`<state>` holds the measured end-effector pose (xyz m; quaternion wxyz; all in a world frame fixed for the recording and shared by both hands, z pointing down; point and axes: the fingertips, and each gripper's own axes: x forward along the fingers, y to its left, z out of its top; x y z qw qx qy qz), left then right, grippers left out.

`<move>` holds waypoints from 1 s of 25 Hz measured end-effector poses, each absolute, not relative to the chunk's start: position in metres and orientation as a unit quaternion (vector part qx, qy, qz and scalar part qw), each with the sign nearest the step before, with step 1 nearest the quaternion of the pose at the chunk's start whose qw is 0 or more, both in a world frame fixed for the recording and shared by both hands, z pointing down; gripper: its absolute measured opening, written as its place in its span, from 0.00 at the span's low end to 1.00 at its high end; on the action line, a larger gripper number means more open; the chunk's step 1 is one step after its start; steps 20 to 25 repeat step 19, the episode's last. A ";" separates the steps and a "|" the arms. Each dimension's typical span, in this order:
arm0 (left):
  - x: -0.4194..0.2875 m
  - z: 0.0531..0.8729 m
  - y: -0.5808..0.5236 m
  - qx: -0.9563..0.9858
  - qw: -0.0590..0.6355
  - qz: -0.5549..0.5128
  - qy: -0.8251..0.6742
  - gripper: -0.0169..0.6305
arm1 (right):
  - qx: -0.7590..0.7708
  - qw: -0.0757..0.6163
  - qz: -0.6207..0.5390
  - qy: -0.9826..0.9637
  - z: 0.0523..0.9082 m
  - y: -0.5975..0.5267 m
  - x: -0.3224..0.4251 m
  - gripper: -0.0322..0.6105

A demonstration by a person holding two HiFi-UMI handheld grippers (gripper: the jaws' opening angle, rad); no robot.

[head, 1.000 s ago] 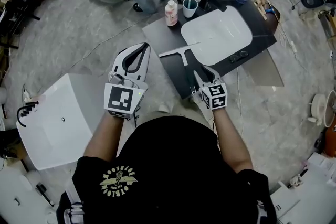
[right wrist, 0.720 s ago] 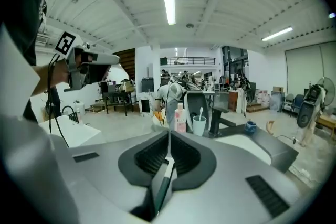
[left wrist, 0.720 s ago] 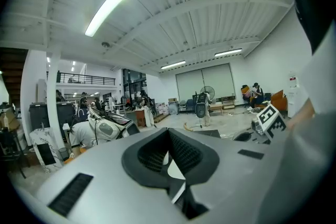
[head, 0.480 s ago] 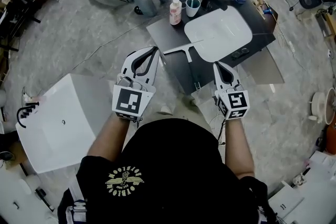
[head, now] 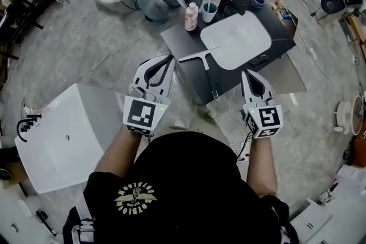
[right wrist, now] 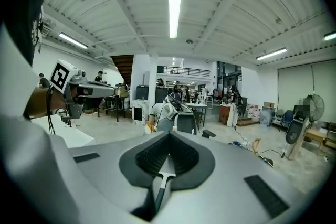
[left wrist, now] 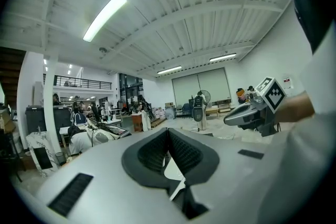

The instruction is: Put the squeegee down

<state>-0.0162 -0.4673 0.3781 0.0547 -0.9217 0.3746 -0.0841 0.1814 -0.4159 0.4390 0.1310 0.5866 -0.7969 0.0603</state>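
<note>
Lying flat on the dark rectangular bench (head: 193, 84), blade just beside the white oval basin (head: 235, 40): the white-bladed, dark-handled squeegee (head: 194, 56), free of both tools. Right tongs (head: 247, 74) pressed together on nothing, near the handle end yet apart from it. Left tongs (head: 169, 59) likewise pressed together and empty, off the bench's left corner. Behind the basin, a small white bottle (head: 191, 16) and a teal cup (head: 209, 10).

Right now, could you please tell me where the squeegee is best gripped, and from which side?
Grip the squeegee by its long handle, coming from the dark table's near edge: it lies flat with the handle pointing toward you, the blade crosswise at the far end beside the white basin.
</note>
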 end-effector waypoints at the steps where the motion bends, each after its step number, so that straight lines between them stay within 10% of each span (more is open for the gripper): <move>1: -0.018 0.378 -0.467 -0.922 0.055 -0.083 0.375 0.06 | 0.587 0.130 0.062 -0.796 0.439 -0.415 0.181 0.09; 25: -0.035 0.380 -0.460 -0.926 0.044 -0.087 0.365 0.06 | 0.583 0.136 0.077 -0.798 0.437 -0.404 0.158 0.09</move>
